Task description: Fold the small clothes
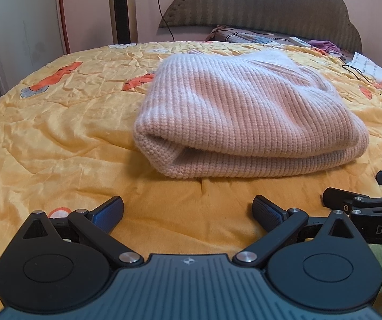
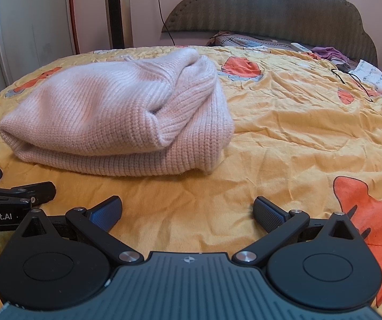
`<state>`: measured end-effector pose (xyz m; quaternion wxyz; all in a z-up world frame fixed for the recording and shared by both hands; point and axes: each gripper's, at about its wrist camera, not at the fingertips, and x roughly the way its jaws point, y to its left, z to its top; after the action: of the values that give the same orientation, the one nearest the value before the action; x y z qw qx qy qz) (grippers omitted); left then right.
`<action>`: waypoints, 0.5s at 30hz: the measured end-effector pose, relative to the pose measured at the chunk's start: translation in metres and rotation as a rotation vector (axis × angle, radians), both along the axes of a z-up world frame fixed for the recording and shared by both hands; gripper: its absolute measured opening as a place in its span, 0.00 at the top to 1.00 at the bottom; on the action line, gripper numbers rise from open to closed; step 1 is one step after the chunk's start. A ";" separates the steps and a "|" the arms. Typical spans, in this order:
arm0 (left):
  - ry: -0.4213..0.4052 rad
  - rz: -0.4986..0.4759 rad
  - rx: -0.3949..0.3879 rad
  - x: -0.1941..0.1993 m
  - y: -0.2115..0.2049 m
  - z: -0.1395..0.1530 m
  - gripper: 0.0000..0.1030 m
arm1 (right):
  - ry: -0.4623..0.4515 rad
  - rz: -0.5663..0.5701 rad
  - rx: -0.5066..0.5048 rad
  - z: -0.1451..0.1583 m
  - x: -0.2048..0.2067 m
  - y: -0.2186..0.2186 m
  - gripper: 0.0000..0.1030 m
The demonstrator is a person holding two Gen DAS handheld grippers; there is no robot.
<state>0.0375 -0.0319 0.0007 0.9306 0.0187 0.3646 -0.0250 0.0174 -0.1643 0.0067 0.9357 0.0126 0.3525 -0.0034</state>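
A pale pink knitted sweater (image 1: pixel 244 112) lies folded in a thick bundle on the yellow quilt (image 1: pixel 57 138). In the right wrist view the sweater (image 2: pixel 116 117) lies to the left, on the same quilt (image 2: pixel 297 133). My left gripper (image 1: pixel 188 213) is open and empty, just short of the sweater's near fold. My right gripper (image 2: pixel 188 213) is open and empty, a little back from the sweater's right end. Each gripper shows at the edge of the other's view: the right one (image 1: pixel 372 200) and the left one (image 2: pixel 12 189).
A dark padded headboard (image 1: pixel 265 8) stands at the far end of the bed. Pillows, a remote (image 2: pixel 300 47) and purple cloth (image 2: pixel 329 52) lie below it. A white door (image 1: pixel 22 26) and a tower fan (image 2: pixel 117 10) stand at the left. A black cord (image 2: pixel 351 80) crosses the right side.
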 end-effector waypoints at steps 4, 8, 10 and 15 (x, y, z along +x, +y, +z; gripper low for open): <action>0.052 0.031 -0.009 -0.001 0.003 0.011 0.00 | 0.002 0.000 -0.007 0.002 0.000 0.000 0.01; 0.001 0.045 -0.005 -0.016 0.001 0.038 0.00 | 0.006 0.006 -0.032 0.020 -0.010 0.008 0.00; -0.020 0.046 0.016 -0.020 -0.001 0.049 0.00 | 0.000 0.038 -0.048 0.034 -0.015 0.016 0.00; -0.019 0.035 -0.041 -0.023 0.009 0.066 0.00 | -0.014 0.084 -0.034 0.061 -0.022 0.021 0.00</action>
<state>0.0141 -0.0230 0.0666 0.9345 -0.0064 0.3554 -0.0160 -0.0049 -0.1431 0.0674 0.9375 -0.0180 0.3461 0.0301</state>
